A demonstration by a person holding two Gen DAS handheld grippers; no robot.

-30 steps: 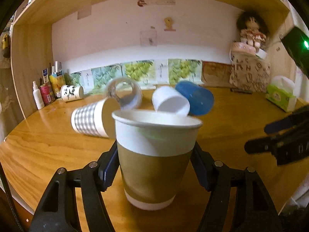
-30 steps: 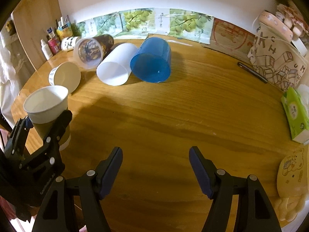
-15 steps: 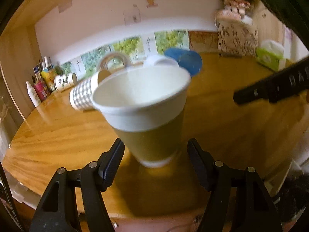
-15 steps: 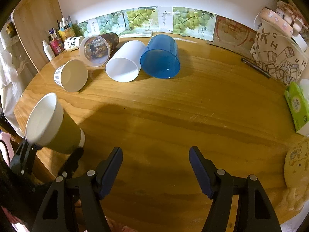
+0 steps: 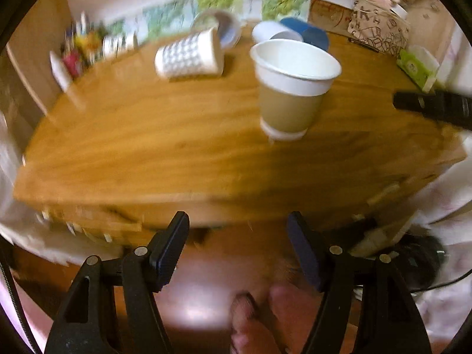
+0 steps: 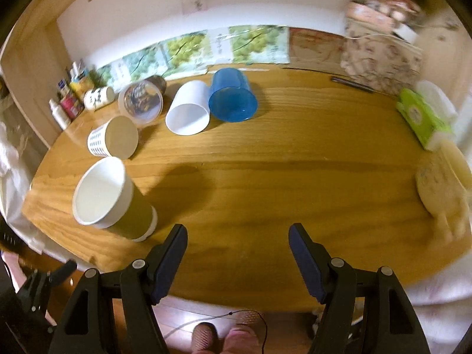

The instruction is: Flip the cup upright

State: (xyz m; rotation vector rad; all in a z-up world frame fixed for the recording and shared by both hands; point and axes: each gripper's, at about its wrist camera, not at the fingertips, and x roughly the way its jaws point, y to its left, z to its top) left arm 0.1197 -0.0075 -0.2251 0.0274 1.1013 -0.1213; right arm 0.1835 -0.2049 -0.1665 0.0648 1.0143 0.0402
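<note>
1. Through the left wrist view, blurred throughout, we see the brown-and-white paper cup (image 5: 293, 88) standing upright on the wooden desk (image 5: 165, 135), mouth up, well ahead of the left tongs (image 5: 237, 249).
2. We see the left tongs parted with nothing between the jaws; they have just been opening, and the cup stands free of them.
3. Behind the cup lie a checked paper cup (image 5: 188, 54) on its side, a clear cup (image 5: 224, 25), a white cup (image 5: 273, 31) and a blue cup (image 5: 309, 34), the last two partly hidden by the upright one.
4. At the right edge of this view we make out the dark tip of the right tongs (image 5: 433, 107) over the desk; a green tissue pack (image 5: 417, 65) sits further back.
5. From the right wrist view, we find the same paper cup (image 6: 110, 196) near the desk's left front edge, its open mouth facing the camera.
6. We see the right tongs (image 6: 237, 250) parted over the front of the desk (image 6: 295, 177), holding nothing.
7. Beyond lie the checked cup (image 6: 113, 138), clear cup (image 6: 141, 103), white cup (image 6: 188, 109) and blue cup (image 6: 231, 96), all on their sides and close together.
8. Part of the left tongs (image 6: 41, 280) shows at the lower left, off the desk edge.
</note>
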